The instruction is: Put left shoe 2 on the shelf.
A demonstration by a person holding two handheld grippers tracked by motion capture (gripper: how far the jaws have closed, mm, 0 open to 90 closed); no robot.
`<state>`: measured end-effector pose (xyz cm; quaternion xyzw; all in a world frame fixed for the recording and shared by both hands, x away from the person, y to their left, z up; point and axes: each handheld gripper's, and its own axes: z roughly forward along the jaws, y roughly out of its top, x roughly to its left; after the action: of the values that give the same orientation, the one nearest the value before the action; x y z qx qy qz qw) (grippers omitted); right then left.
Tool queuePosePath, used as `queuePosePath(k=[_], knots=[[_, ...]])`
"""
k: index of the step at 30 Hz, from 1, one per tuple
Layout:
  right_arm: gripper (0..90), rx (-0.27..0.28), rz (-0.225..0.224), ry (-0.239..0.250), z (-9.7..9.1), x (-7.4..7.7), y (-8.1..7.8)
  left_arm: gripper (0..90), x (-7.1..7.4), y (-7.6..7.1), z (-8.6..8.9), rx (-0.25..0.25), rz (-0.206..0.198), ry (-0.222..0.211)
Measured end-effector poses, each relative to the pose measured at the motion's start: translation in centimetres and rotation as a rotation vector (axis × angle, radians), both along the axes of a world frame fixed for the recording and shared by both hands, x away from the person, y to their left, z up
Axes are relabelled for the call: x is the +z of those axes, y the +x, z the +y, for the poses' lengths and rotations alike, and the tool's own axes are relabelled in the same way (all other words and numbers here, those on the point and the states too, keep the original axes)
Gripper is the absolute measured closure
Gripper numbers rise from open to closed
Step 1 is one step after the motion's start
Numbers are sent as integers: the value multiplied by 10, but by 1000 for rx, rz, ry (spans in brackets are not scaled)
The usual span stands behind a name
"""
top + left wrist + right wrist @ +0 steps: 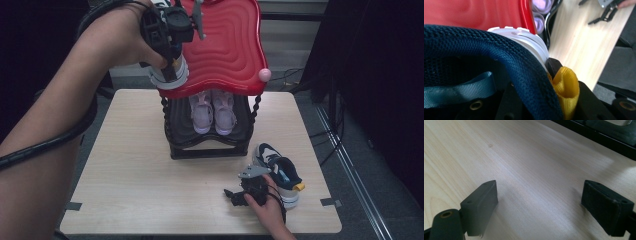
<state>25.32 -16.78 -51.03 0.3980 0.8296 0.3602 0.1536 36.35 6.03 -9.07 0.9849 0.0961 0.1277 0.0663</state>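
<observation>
Jaws of your right gripper (235, 195) stood wide apart with nothing between them, low at the lower right of the high view on the wooden table (130, 170), just beside the second sneaker (280, 172). Farther up, the purple shoes (213, 112) sat on the rack's lower shelf. At the upper left, your left gripper (167, 62) was clamped on the navy sneaker (499, 70), its white sole at the red shelf (227, 45).
</observation>
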Motion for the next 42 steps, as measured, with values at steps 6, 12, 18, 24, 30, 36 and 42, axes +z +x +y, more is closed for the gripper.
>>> queuePosePath(k=[6,12,18,24,30,36,42], knots=[[132,3,-4,-2,0,0,0,757,-1,10,-15,-36,-9,-1],[132,0,0,1,0,0,0,753,-6,21,-29,-73,-18,14],[132,4,-4,0,0,0,0,753,-13,32,-41,-85,-23,19],[132,0,0,1,0,0,0,753,-15,44,-49,-113,-35,42],[132,1,-1,1,0,0,0,750,-21,53,-52,-117,-32,46],[132,3,-4,0,0,0,0,748,-26,58,-54,-124,-25,31],[132,1,0,1,0,0,0,746,-27,60,-54,-131,-34,42]])
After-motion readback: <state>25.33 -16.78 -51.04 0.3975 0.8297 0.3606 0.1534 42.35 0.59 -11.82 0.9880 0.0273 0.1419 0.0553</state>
